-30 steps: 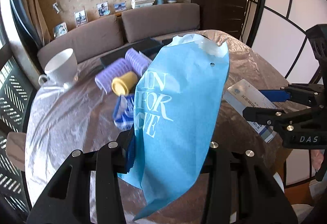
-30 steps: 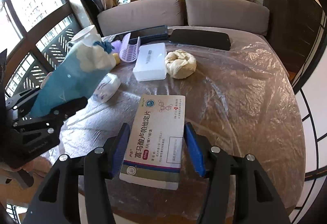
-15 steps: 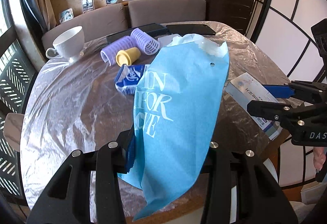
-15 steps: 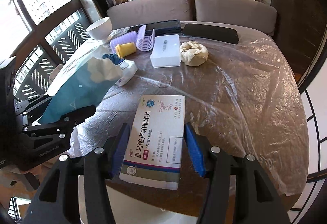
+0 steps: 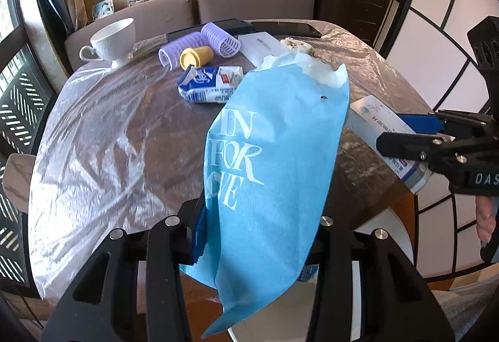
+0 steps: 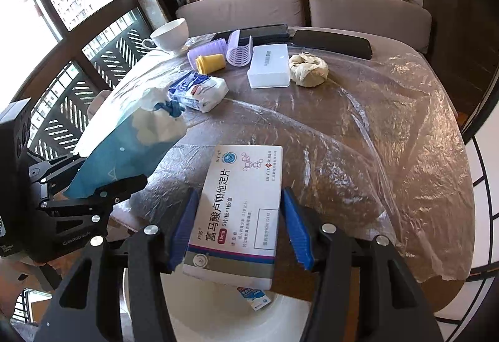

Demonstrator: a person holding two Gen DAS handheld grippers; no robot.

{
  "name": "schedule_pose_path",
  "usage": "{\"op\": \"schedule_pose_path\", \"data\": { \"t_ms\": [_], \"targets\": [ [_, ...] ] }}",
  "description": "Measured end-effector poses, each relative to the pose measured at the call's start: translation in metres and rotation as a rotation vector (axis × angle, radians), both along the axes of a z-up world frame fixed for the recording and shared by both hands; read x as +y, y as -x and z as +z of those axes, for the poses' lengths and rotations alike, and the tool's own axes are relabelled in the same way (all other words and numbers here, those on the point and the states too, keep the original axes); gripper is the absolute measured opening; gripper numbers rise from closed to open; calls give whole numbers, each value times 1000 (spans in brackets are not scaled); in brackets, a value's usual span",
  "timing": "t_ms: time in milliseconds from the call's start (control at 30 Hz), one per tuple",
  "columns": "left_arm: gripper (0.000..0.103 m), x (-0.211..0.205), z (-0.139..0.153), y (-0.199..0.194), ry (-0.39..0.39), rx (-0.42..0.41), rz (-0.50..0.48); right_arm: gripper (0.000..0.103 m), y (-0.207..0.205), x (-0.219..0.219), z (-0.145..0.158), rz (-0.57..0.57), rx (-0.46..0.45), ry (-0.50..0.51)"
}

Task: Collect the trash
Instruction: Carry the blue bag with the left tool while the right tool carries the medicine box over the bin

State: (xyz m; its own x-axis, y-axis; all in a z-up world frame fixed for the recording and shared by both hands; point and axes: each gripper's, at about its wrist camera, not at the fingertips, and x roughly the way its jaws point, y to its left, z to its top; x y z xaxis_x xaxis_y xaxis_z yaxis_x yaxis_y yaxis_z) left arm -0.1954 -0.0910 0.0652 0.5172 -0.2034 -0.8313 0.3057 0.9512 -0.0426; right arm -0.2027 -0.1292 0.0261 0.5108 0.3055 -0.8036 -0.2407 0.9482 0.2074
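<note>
Trash is in both hands: the left tongs (image 5: 259, 236) are clamped on a blue paper bag (image 5: 274, 161) stuffed with white tissue, and the right tongs (image 6: 237, 229) are clamped on a medicine box (image 6: 240, 211). Over the last second both pairs have drawn back from the middle of the counter (image 6: 358, 130) to its near edge, so a white bin (image 6: 218, 317) now shows directly beneath the box, with a small packet already lying in it. That likely means the drop comes next. A tissue pack (image 6: 199, 89) waits ahead of the tongs.
</note>
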Motion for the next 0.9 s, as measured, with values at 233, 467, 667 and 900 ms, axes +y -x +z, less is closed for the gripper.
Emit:
{"op": "schedule_pose_path", "data": {
  "t_ms": [233,467,667,900],
  "targets": [
    [45,6,0,15,3,27,4,54,11,-1,3,11,7,-14],
    [45,6,0,29,-5,42,-15,54,26,1,2,50,27,-30],
    [45,1,-2,42,-12,54,-42,54,40,5,-2,92,39,-17],
    [45,-8,-6,60,-20,77,-87,54,52,4,-4,117,47,-13]
  ]
}}
